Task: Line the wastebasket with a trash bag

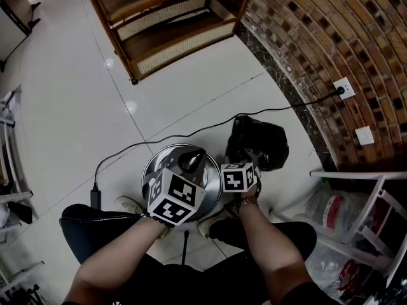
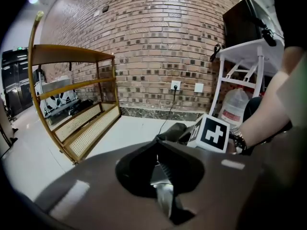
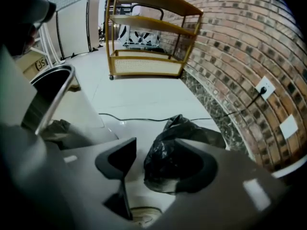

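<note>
Your right gripper (image 3: 156, 150) gapes over the crumpled black plastic trash bag (image 3: 180, 128); your left gripper (image 2: 157, 148) is clenched empty above the round metal wastebasket (image 1: 147, 170).

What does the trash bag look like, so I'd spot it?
Find the brick wall and the white tiled floor at its foot. There, right of the round shiny metal wastebasket, lies a crumpled glossy black plastic bag, the only soft, shapeless lump.

Head view overhead — gripper views low, sharing brick wall (image 2: 158, 42)
</note>
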`<state>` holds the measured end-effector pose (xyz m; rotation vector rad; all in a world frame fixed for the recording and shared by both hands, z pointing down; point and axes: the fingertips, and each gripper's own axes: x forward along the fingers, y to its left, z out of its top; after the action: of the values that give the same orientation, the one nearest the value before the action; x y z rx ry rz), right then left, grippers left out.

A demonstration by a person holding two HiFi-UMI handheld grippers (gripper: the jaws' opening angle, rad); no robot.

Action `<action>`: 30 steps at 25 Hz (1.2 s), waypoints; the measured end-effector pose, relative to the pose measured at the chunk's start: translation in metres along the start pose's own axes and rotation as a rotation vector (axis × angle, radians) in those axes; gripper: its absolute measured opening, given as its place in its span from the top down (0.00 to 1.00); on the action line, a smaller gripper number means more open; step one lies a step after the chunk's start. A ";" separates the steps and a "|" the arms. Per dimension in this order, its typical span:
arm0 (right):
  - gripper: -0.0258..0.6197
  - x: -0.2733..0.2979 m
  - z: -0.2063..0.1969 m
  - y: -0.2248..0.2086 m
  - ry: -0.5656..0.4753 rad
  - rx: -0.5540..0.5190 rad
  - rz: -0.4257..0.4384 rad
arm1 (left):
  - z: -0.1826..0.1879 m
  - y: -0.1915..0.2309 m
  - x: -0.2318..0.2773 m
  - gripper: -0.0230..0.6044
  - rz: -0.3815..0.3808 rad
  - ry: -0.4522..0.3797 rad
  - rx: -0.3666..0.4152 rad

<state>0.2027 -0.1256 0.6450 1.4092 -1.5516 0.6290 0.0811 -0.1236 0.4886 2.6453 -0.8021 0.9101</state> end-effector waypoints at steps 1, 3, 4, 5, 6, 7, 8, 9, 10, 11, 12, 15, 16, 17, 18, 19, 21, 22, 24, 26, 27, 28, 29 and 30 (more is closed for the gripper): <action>0.58 0.006 -0.002 0.000 0.012 -0.004 -0.002 | 0.000 0.001 0.002 0.96 0.001 0.001 -0.003; 0.54 0.017 -0.004 -0.003 0.036 -0.015 -0.014 | 0.001 0.004 0.004 0.96 0.003 0.002 -0.004; 0.54 0.022 -0.005 -0.005 0.048 -0.021 -0.025 | 0.001 0.005 0.005 0.96 0.005 0.002 -0.005; 0.53 0.026 -0.006 -0.007 0.057 -0.024 -0.036 | 0.001 0.007 0.006 0.96 0.006 0.002 -0.005; 0.52 0.031 -0.007 -0.011 0.065 -0.024 -0.047 | 0.001 0.008 0.006 0.96 0.009 0.002 -0.006; 0.52 0.034 -0.008 -0.014 0.076 -0.025 -0.058 | 0.001 0.009 0.006 0.96 0.012 0.003 -0.007; 0.52 0.038 -0.010 -0.017 0.090 -0.027 -0.071 | 0.001 0.011 0.006 0.96 0.015 0.004 -0.007; 0.52 0.040 -0.013 -0.021 0.107 -0.027 -0.088 | 0.000 0.012 0.006 0.96 0.018 0.006 -0.008; 0.59 0.042 -0.015 -0.025 0.121 -0.024 -0.108 | 0.000 0.014 0.006 0.96 0.021 0.008 -0.009; 0.68 0.042 -0.017 -0.030 0.128 -0.015 -0.129 | -0.001 0.014 0.006 0.96 0.023 0.010 -0.011; 0.78 0.041 -0.019 -0.034 0.129 -0.003 -0.147 | -0.002 0.015 0.006 0.96 0.024 0.012 -0.013; 0.93 0.034 -0.019 -0.046 0.111 0.044 -0.174 | -0.004 0.014 0.006 0.96 0.023 0.013 -0.015; 0.96 0.031 -0.018 -0.050 0.103 0.060 -0.179 | -0.004 0.013 0.006 0.96 0.021 0.012 -0.016; 0.96 0.027 -0.017 -0.054 0.096 0.075 -0.184 | -0.004 0.012 0.006 0.96 0.019 0.010 -0.017; 0.96 0.023 -0.016 -0.059 0.089 0.088 -0.188 | -0.003 0.011 0.005 0.96 0.017 0.008 -0.018; 0.96 0.017 -0.015 -0.064 0.082 0.100 -0.192 | -0.003 0.010 0.005 0.96 0.015 0.005 -0.018; 0.96 0.005 -0.012 -0.074 0.066 0.120 -0.202 | 0.000 0.007 0.002 0.96 0.012 -0.001 -0.015; 0.96 -0.002 -0.010 -0.079 0.057 0.127 -0.207 | 0.002 0.006 0.001 0.96 0.012 -0.005 -0.014; 0.96 -0.018 -0.005 -0.088 0.037 0.137 -0.214 | 0.008 0.004 -0.004 0.96 0.012 -0.017 -0.012; 0.96 -0.034 0.000 -0.097 0.015 0.145 -0.218 | 0.014 0.002 -0.011 0.96 0.015 -0.031 -0.008; 0.96 -0.042 0.002 -0.101 0.007 0.151 -0.217 | 0.017 0.000 -0.013 0.96 0.015 -0.038 -0.007; 0.96 -0.050 0.003 -0.104 0.000 0.157 -0.215 | 0.020 -0.001 -0.016 0.96 0.013 -0.046 -0.009; 0.96 -0.058 0.005 -0.108 -0.011 0.165 -0.214 | 0.023 -0.003 -0.018 0.96 0.009 -0.054 -0.014; 0.96 -0.066 0.008 -0.111 -0.023 0.173 -0.213 | 0.026 -0.004 -0.019 0.96 0.002 -0.060 -0.020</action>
<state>0.3019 -0.1238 0.5616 1.6915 -1.3666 0.6301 0.0839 -0.1217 0.4561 2.6663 -0.8238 0.8221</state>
